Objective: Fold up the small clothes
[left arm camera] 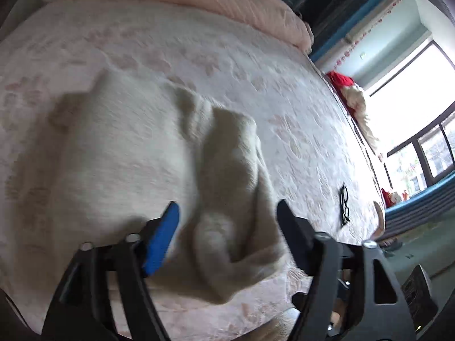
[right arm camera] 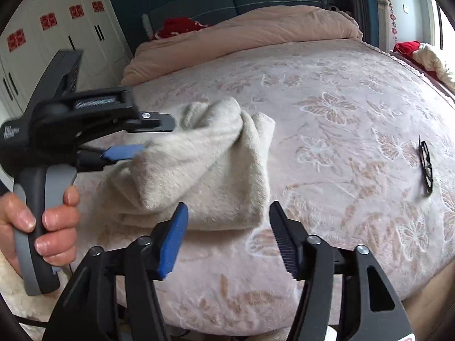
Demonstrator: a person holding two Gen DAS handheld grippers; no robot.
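The left wrist view is smeared by motion: the cream garment (left arm camera: pixel 148 147) shows no weave, and its near edge disappears behind the left gripper (left arm camera: pixel 227 216). From the right wrist view, that gripper's fingertips are blurred where they meet the cloth, so whether they pinch it cannot be told. The garment's left part is hidden behind them. The black eyeglasses (right arm camera: pixel 425 167) are too small for detail. The bed (right arm camera: pixel 341 108) is cut off at the bottom edge.

Garment (right arm camera: pixel 204 170) lying on the bed (right arm camera: pixel 327 147), left gripper (right arm camera: pixel 153 139) at its left edge, right gripper (right arm camera: pixel 227 236) just before its near edge, glasses (right arm camera: pixel 425 167) well to its right, duvet (right arm camera: pixel 241 37) behind across the bed's far end
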